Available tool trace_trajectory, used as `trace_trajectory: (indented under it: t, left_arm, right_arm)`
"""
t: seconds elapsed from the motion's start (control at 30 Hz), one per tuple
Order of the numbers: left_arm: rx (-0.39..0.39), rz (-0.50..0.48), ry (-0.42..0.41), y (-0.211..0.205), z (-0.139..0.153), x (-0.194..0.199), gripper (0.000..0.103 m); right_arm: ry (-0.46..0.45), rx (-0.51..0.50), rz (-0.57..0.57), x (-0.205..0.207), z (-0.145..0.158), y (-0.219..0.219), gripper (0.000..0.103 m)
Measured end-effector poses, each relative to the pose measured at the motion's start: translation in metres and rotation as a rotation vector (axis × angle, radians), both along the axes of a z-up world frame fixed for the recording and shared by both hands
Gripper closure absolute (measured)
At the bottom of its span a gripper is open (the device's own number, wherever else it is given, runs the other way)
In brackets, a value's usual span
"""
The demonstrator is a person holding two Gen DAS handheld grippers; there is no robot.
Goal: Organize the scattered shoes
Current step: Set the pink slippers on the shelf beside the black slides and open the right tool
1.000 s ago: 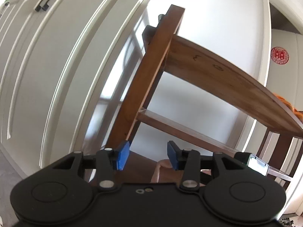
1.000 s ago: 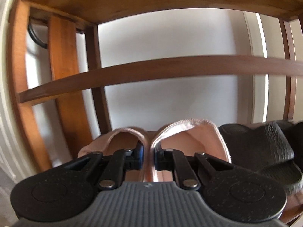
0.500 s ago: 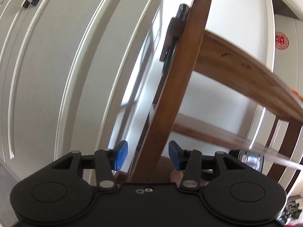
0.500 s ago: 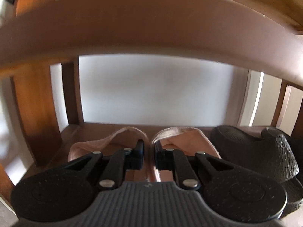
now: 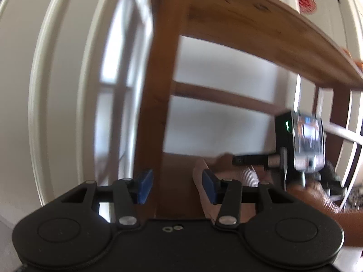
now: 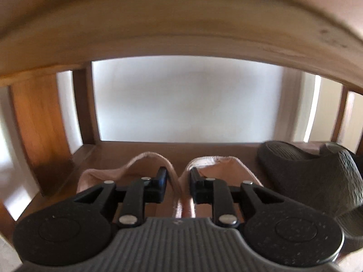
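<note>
Wooden shoe rack [image 6: 40, 122] against a white wall, seen from low down in both views, upper shelf board [image 6: 181, 29] arching overhead in the right wrist view. Bottom shelf [image 6: 127, 151] bearing two pairs side by side: pink slippers [image 6: 226, 165] toward the left end, black slippers [image 6: 317, 176] just beside them on the right. Pink pair set close together, inner edges touching or nearly so. Right gripper [image 6: 177, 185] reaching onto that shelf, jaws opening, the two inner edges of the pink pair between them, pads standing clear of the fabric. Left gripper [image 5: 177, 187] in front of the rack's upright post [image 5: 158, 90], blue pads apart at a middling width, gripping nothing; left wrist view blurred. Right gripper's body [image 5: 301, 142] visible there too, over the pink slippers
</note>
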State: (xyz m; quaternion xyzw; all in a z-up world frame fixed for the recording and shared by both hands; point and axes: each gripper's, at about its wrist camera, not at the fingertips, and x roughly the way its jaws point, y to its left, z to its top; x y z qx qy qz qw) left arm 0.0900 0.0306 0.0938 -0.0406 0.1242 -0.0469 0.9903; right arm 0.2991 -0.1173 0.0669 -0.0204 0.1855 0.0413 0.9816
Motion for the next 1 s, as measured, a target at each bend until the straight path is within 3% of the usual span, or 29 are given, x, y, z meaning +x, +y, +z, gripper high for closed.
trace_trajectory:
  t: [0.13, 0.4, 0.47, 0.53, 0.67, 0.77, 0.93, 1.0]
  left_arm:
    - [0.009, -0.013, -0.001, -0.008, -0.005, 0.005, 0.056]
    - [-0.02, -0.018, -0.053, 0.0, 0.001, -0.007, 0.056]
    - [-0.014, -0.026, -0.061, 0.001, 0.005, -0.013, 0.055]
    - [-0.002, -0.039, -0.063, -0.001, 0.006, -0.019, 0.055]
    - [-0.014, -0.062, -0.035, -0.001, 0.006, -0.03, 0.055]
    - [-0.02, -0.073, -0.019, -0.002, 0.005, -0.035, 0.055]
    - [0.018, -0.084, -0.006, -0.006, -0.001, -0.038, 0.055]
    - [0.022, -0.082, -0.006, -0.006, -0.002, -0.039, 0.055]
  right_arm:
    - [-0.073, -0.042, 0.043, -0.018, 0.013, -0.003, 0.05]
    - [-0.125, -0.14, 0.192, -0.088, 0.05, -0.021, 0.047]
    - [-0.045, -0.143, 0.303, -0.121, 0.053, -0.035, 0.047]
    - [0.036, -0.157, 0.335, -0.145, 0.046, -0.04, 0.047]
    - [0.115, -0.175, 0.35, -0.175, 0.031, -0.039, 0.048]
    - [0.178, -0.188, 0.37, -0.18, 0.02, -0.032, 0.049]
    - [0.427, -0.128, 0.403, -0.169, -0.022, -0.025, 0.049]
    - [0.438, -0.111, 0.397, -0.158, -0.025, -0.023, 0.049]
